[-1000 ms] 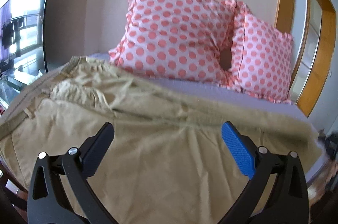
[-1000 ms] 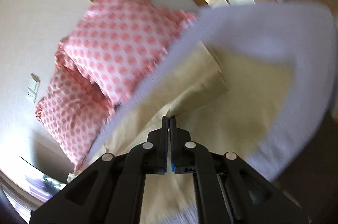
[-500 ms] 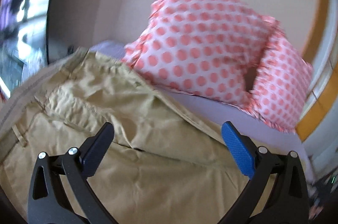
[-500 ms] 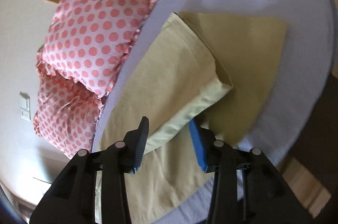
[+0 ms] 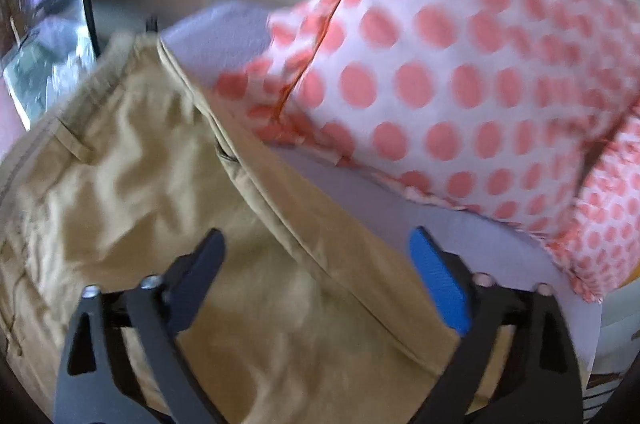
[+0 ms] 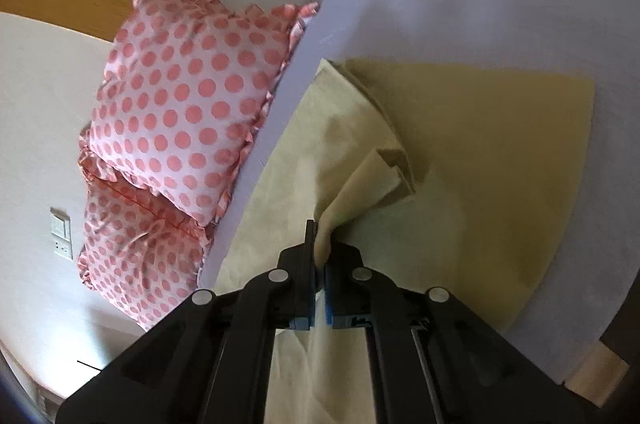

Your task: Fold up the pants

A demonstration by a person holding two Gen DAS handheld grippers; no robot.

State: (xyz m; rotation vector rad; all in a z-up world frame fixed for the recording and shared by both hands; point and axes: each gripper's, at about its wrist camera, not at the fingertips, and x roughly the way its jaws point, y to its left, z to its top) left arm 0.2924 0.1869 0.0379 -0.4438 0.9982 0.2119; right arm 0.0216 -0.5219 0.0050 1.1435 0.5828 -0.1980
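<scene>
Two grippers: one busy, one idle — details below.

Right gripper (image 6: pixel 319 264): jaws pinched tight on a bunch of khaki fabric, looks like the hem corner of a leg, lifted a little off the layer under it.

Left gripper (image 5: pixel 316 264): spread wide, nothing between the fingers, hanging just over the waist end of the pants, right about at the side seam.

Khaki pants (image 6: pixel 480 152): laid out across the lavender bed sheet (image 6: pixel 500 4), waistband (image 5: pixel 52 128) and a belt loop toward the left gripper's side, leg ends toward the right one. Far edge running alongside the pillows.

Done so far: legs seem stacked one on the other already — only one leg-width of cloth showing in the right wrist view, with a folded edge near the pillows. Judging by that, lengthwise fold probably finished.

Left to do: hem end needs carrying over toward the waist, then maybe one more fold plus smoothing. Waist area pretty rumpled in the left view, could use flattening.

Progress guess: somewhere around the middle, not more.

Background: two polka-dot pillows (image 6: pixel 188 104) against the wall, touching the sheet, near the pants but not on them. Wall socket (image 6: pixel 61 238) beside them. Left view quite blurred, so fine detail there hard to call.
</scene>
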